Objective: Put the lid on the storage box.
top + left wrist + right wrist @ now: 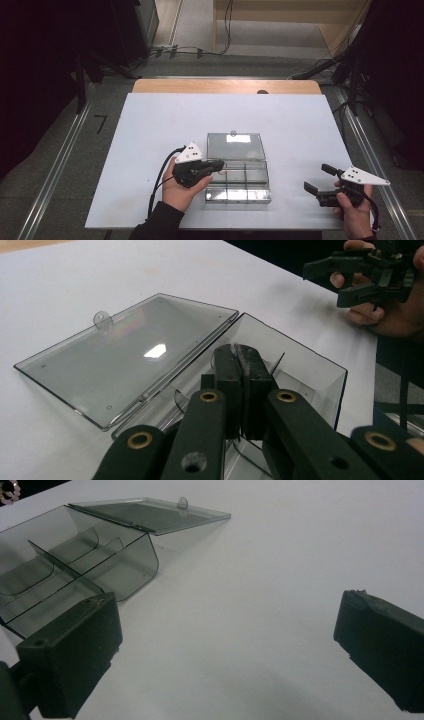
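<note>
A clear plastic compartment box (238, 196) lies open near the front of the white board, its lid (235, 147) folded flat behind it. My left gripper (220, 163) is shut, its tips reaching in over the box's left compartments. In the left gripper view the jaws (239, 354) press together above the box (312, 371), beside the lid (125, 352); I see nothing between them. My right gripper (316, 177) rests open on the board to the right of the box, holding nothing. In the right gripper view its jaws (225, 645) stand wide apart, with the box (127, 555) and lid (150, 511) at upper left.
The white board (165, 130) covers a wooden table (200, 86). Bare board lies left of, behind and right of the box. Cables and dark stands are on the floor beyond the table. The right gripper (325, 285) and its hand appear at the top right of the left gripper view.
</note>
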The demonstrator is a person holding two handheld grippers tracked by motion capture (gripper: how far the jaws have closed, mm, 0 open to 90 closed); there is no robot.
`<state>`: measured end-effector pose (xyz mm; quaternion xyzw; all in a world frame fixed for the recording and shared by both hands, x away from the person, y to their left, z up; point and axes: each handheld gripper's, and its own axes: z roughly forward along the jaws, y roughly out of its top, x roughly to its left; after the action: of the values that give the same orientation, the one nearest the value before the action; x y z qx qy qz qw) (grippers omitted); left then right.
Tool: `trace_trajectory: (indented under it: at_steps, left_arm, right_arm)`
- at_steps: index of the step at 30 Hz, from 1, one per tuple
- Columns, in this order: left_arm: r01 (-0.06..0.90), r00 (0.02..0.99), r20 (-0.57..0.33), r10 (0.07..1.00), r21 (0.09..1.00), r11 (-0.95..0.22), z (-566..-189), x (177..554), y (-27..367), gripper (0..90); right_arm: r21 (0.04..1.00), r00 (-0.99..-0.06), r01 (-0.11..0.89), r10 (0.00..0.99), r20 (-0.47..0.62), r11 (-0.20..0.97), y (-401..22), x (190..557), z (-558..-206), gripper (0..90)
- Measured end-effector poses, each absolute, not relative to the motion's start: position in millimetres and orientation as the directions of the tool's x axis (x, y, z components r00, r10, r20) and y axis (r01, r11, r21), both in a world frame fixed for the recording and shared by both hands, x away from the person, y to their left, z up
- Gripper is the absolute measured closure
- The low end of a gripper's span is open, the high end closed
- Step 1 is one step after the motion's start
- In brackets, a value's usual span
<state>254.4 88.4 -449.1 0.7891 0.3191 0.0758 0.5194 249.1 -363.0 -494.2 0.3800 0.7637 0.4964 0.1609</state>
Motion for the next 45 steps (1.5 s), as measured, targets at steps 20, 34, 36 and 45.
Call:
trace_trajectory:
  at_steps: [20,34,36,45]
  left_arm:
    - [0.422,0.799,-0.213,0.563,0.865,-0.271,-451.7,261.0,72.7,88.1]
    - [0.416,0.810,-0.212,0.547,0.865,-0.280,-453.1,264.3,60.4,88.1]
    - [0.417,0.811,-0.212,0.546,0.864,-0.283,-453.5,264.5,58.8,88.1]
    - [0.417,0.817,-0.216,0.534,0.861,-0.290,-454.7,267.1,52.1,88.1]
  right_arm:
    - [0.882,-0.658,0.420,0.741,0.133,0.214,-364.8,248.8,-493.7,0.0]
    - [0.884,-0.661,0.416,0.738,0.133,0.213,-364.6,248.4,-493.0,0.0]
    - [0.884,-0.661,0.416,0.739,0.134,0.212,-364.6,248.3,-492.8,0.0]
    - [0.885,-0.661,0.415,0.738,0.134,0.211,-364.6,248.1,-492.4,0.0]
